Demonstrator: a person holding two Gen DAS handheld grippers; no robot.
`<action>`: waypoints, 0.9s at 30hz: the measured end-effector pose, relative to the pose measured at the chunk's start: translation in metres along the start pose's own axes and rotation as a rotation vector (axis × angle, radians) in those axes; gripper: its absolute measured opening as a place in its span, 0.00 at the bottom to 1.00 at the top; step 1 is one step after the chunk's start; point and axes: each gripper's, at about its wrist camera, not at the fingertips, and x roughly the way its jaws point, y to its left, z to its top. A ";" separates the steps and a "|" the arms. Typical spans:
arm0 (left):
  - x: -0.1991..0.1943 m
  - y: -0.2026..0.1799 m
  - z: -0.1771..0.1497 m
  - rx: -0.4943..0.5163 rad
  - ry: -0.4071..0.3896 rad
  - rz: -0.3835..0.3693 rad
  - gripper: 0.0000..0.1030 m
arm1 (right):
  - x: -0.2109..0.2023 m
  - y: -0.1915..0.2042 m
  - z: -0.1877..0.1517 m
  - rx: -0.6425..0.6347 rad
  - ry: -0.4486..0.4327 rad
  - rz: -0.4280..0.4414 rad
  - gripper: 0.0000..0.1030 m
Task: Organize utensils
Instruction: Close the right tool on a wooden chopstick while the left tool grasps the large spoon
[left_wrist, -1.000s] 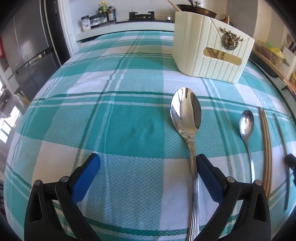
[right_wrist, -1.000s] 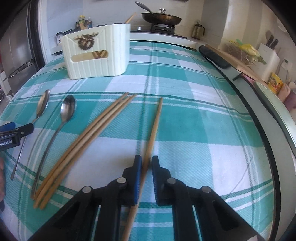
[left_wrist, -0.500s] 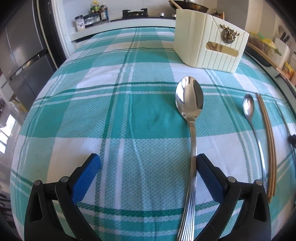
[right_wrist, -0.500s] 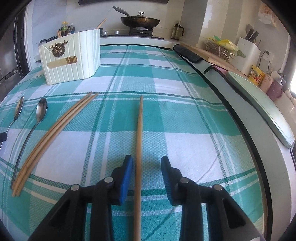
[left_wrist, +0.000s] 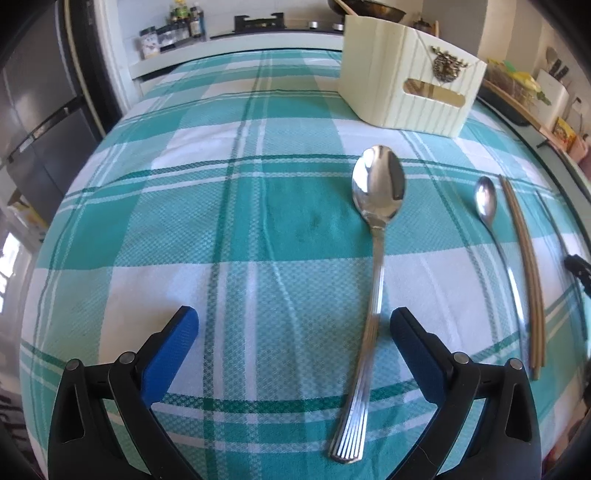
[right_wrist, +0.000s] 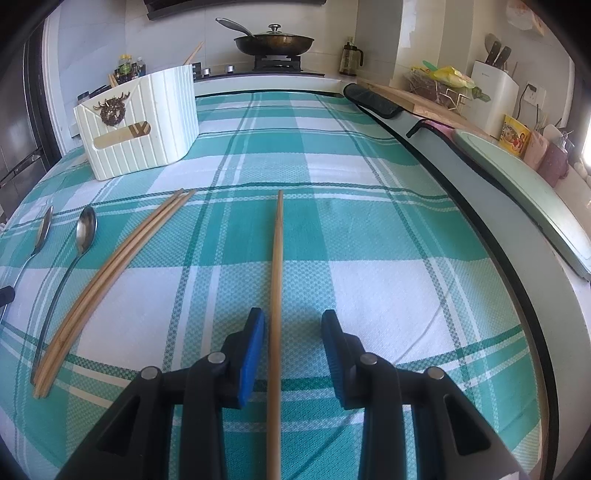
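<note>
Right hand-held gripper (right_wrist: 292, 332) stands apart around the lone chopstick (right_wrist: 276, 280) lying on the bench (right_wrist: 388, 295), left hand-held gripper (left_wrist: 293, 332) wide apart astride the big spoon (left_wrist: 375, 236) handle; off-centre closing could nudge either thin utensil sideways and miss.

Far beyond the fingertips we see a lidded wok (right_wrist: 274, 41) on the stove (right_wrist: 275, 62); up and left, spice jars (left_wrist: 173, 27); off right, a knife block (right_wrist: 493, 94).
</note>
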 end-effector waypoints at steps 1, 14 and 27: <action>-0.003 -0.001 0.004 0.003 0.008 -0.054 0.99 | 0.000 0.000 0.000 0.001 0.000 0.001 0.32; 0.034 -0.037 0.065 0.155 0.102 -0.051 0.99 | 0.001 -0.010 0.008 0.039 0.087 0.077 0.36; 0.055 -0.034 0.084 0.120 0.094 -0.008 0.90 | 0.015 -0.007 0.026 -0.084 0.195 0.093 0.37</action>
